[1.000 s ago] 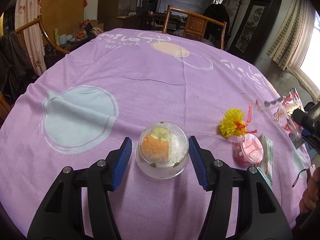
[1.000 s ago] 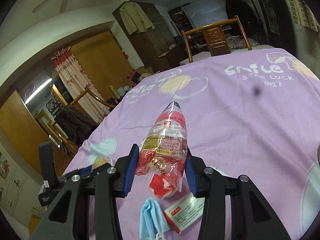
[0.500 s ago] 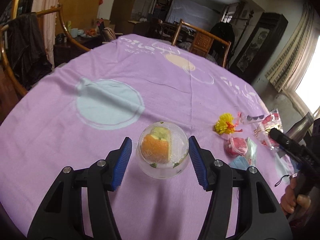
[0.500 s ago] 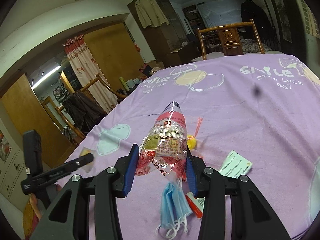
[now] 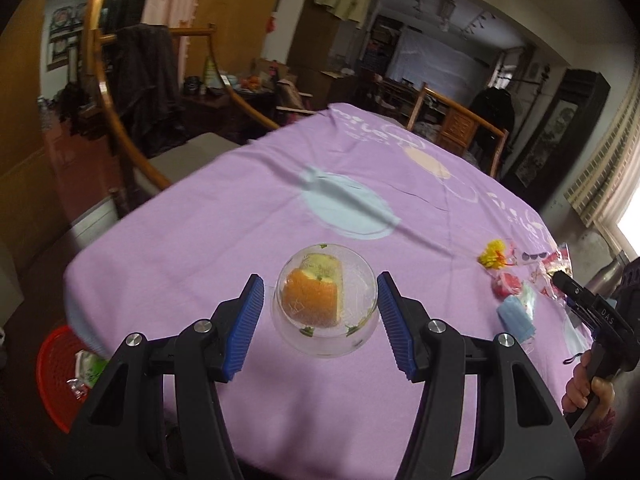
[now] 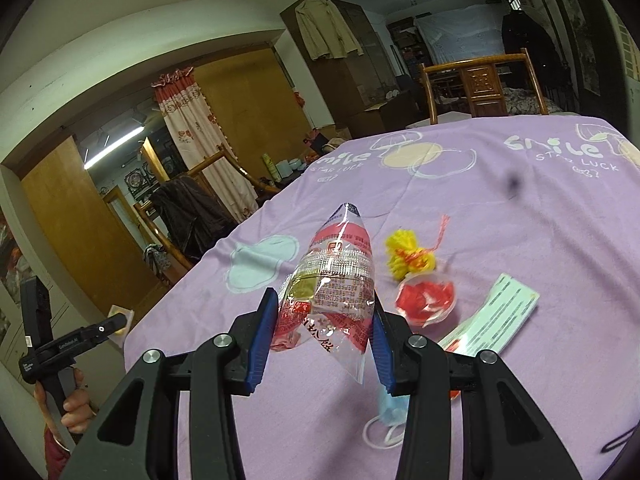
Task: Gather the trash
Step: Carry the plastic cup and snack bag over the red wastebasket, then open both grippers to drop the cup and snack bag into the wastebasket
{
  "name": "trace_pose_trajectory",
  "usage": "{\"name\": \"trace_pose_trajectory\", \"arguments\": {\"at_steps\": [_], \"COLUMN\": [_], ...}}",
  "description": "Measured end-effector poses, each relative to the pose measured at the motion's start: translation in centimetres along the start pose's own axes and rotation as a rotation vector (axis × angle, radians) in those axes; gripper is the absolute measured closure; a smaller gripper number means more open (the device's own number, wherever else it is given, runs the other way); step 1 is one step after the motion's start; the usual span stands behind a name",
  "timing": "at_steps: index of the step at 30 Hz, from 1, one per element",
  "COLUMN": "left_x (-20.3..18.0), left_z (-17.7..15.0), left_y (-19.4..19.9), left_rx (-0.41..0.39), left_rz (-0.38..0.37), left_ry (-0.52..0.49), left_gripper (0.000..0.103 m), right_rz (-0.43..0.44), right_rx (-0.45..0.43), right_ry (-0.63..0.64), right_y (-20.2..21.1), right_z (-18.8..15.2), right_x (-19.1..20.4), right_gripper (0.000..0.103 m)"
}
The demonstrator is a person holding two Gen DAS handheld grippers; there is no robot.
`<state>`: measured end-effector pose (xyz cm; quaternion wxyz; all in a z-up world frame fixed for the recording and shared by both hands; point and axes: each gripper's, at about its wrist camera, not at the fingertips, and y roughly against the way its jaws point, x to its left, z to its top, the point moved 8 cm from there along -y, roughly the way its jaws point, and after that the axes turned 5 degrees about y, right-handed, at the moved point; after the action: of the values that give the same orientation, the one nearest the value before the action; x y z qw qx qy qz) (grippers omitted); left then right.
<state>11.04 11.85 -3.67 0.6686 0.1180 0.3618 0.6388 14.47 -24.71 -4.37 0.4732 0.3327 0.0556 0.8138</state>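
Observation:
My left gripper [image 5: 320,318] is shut on a clear round plastic container [image 5: 325,300] with orange and green cake inside, held up over the purple tablecloth [image 5: 248,240]. My right gripper [image 6: 324,338] is shut on a crinkled red-and-clear snack wrapper [image 6: 336,280], held above the cloth. On the table lie a yellow pompom with red string [image 6: 408,258], a small clear cup of red wrapper [image 6: 426,300], a white-and-green paper packet [image 6: 496,318] and a blue face mask [image 5: 516,314].
A red basket [image 5: 56,376] with some trash stands on the floor at the table's left edge. Wooden chairs [image 5: 456,120] stand around the table, one with a dark coat [image 5: 140,80]. The other hand-held gripper [image 6: 60,348] shows at the left.
The left gripper has lifted and swung left with the container, so the table edge and red basket came into view. The right gripper has pulled back with the wrapper.

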Motion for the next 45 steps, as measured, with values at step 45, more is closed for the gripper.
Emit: {"name": "trace_pose_trajectory", "arguments": {"at_steps": [45], "left_x": [42.4], "left_z": [-8.2], "left_y": [13.8], "left_rx": [-0.133], "left_rz": [0.739], "left_ry": [0.524], "left_gripper": [0.008], "right_rz": [0.537], "right_rx": [0.446], "right_ry": [0.527], "right_y": [-13.3], "right_z": [-13.7], "right_x": [44.5], "right_gripper": [0.059]}}
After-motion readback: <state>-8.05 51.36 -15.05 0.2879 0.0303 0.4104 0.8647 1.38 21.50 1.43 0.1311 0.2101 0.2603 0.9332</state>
